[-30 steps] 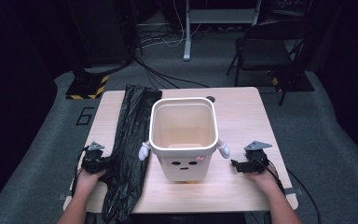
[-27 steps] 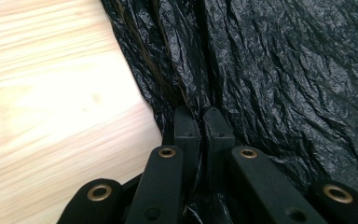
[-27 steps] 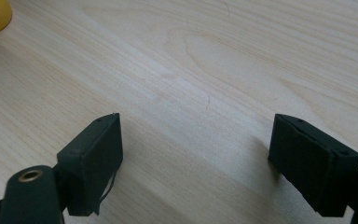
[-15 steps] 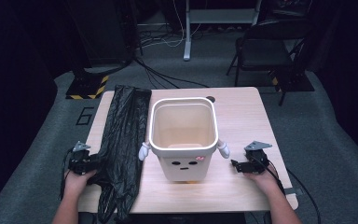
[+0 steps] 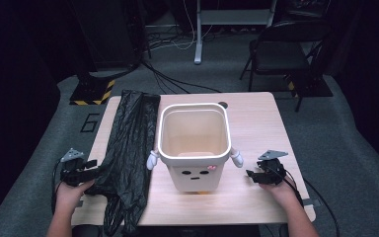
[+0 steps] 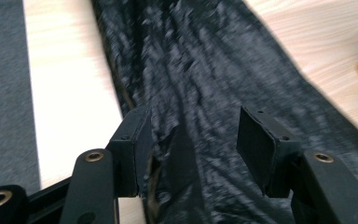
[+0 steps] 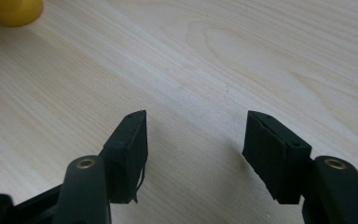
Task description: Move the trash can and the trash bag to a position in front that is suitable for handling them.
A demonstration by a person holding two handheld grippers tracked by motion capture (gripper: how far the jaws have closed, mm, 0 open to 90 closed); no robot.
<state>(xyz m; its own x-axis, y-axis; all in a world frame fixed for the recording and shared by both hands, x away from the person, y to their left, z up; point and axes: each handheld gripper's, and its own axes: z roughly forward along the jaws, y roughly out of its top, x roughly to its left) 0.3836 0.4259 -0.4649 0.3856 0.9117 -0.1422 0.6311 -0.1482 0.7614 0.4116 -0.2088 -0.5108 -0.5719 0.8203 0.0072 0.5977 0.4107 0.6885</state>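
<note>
— Where is the black bag (image 5: 131, 143) seen?

— It is laid long and crumpled on the left part of the wooden table (image 5: 256, 121); its near end is hung over the table's front edge; the white bin (image 5: 193, 145) is stood just beside it, in the middle of the table, with its open top up and a little face on its front.

— And the left gripper (image 5: 93, 167)?

— It is held at the bag's near left edge; its jaws have just been opening and are seen apart; in the left gripper view the bag (image 6: 200, 93) is spread between and under them, with a fold right by the left pad (image 6: 137, 149); a firm pinch is not seen.

— What about the right gripper (image 5: 250, 175)?

— It is held low over bare wood, right of the bin and apart from it; its jaws have just been closing, yet a wide gap is kept; nothing is caught between them; a yellow round thing (image 7: 14, 10) is seen far off in the right gripper view's corner.
</note>
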